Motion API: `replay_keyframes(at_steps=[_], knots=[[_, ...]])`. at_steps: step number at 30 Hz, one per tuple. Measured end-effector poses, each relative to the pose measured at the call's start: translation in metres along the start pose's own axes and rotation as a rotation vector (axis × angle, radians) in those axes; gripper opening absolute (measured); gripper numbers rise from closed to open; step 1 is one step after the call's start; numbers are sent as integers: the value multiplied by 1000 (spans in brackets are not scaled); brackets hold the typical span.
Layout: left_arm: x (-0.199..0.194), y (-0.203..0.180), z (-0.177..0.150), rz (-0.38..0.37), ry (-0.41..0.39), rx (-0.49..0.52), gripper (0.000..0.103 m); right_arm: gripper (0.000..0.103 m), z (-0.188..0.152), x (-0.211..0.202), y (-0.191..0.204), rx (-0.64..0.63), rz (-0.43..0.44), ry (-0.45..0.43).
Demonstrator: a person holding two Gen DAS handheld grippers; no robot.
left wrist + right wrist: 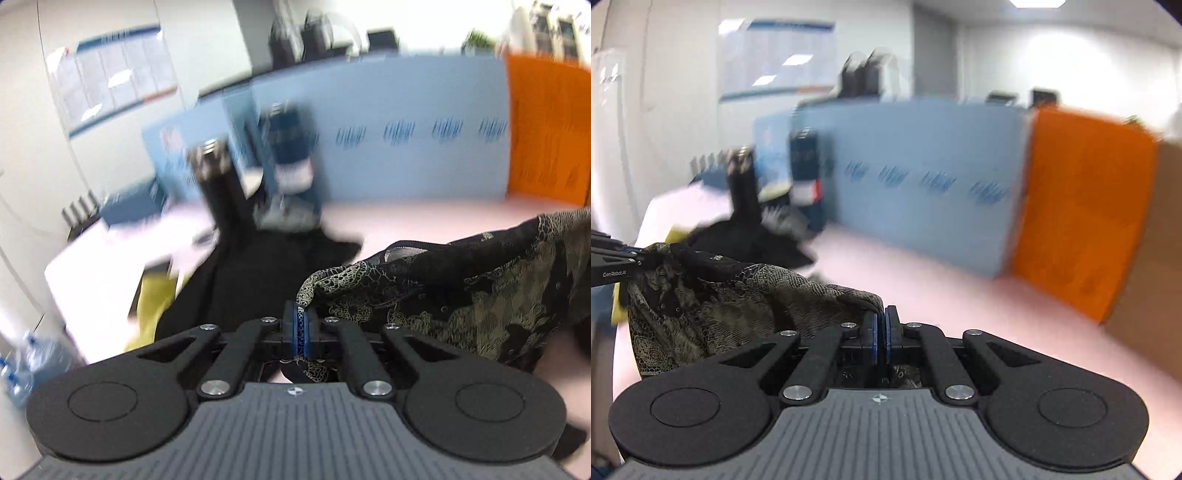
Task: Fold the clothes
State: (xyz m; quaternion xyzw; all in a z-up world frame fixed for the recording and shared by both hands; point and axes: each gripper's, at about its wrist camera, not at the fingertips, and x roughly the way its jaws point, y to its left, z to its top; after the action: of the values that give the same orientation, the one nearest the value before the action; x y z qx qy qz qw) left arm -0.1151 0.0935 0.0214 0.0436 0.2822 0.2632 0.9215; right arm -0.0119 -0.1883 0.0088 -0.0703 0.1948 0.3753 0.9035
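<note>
A dark garment with a beige lace-like print [461, 291] hangs stretched between my two grippers above the pink table [424, 218]. My left gripper [301, 314] is shut on one corner of it. My right gripper [881, 317] is shut on the other corner, and the garment [731, 306] drapes off to its left. In the right wrist view the left gripper [639, 258] shows at the far left, pinching the cloth. Both views are motion-blurred.
A black garment [258, 273] and a yellow one [155, 299] lie on the table's left part. A black stand [218, 192] and blue boxes [291, 155] stand behind them. Blue [916, 177] and orange [1086, 221] partitions line the far edge.
</note>
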Motion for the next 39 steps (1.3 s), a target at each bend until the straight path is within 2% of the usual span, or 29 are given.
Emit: replay_keyframes(at_steps=[6,12,15,18,21,22,23,25,30,33,36,37,39], knots=[[-33,-14,52,-90,-219,18,3,4,35,-82,-14,-8,-168,-193],[-72,-19,100,-189,-414,-37,3,4,72,-177,-19,-62,-367,-440],[-85,-19,118,-238,-481,-59,3,4,87,-222,-19,-105,-454,-549],[-89,-26,128,-274,-506,-43,4,4,95,-252,-21,-145,-525,-589],[-80,-35,124,-253,-481,5,4,5,88,-261,-36,-127,-549,-508],[-76,-36,120,-247,-465,19,4,12,80,-260,-41,-101,-544,-476],[-72,-37,115,-238,-445,29,5,26,70,-257,-48,-68,-529,-434],[-60,-34,102,-210,-396,45,5,46,44,-241,-54,-11,-476,-337],[-32,-20,66,-107,-285,112,6,51,-23,-170,-44,77,-267,-67],[-25,-3,49,-81,-214,95,6,51,-52,-117,-21,82,-147,70],[-28,12,39,-59,-167,58,6,53,-57,-76,-6,65,-39,137],[-29,16,36,-47,-154,49,6,58,-53,-65,-2,49,-14,145],[-35,24,29,-29,-135,30,6,61,-45,-45,6,11,27,153]])
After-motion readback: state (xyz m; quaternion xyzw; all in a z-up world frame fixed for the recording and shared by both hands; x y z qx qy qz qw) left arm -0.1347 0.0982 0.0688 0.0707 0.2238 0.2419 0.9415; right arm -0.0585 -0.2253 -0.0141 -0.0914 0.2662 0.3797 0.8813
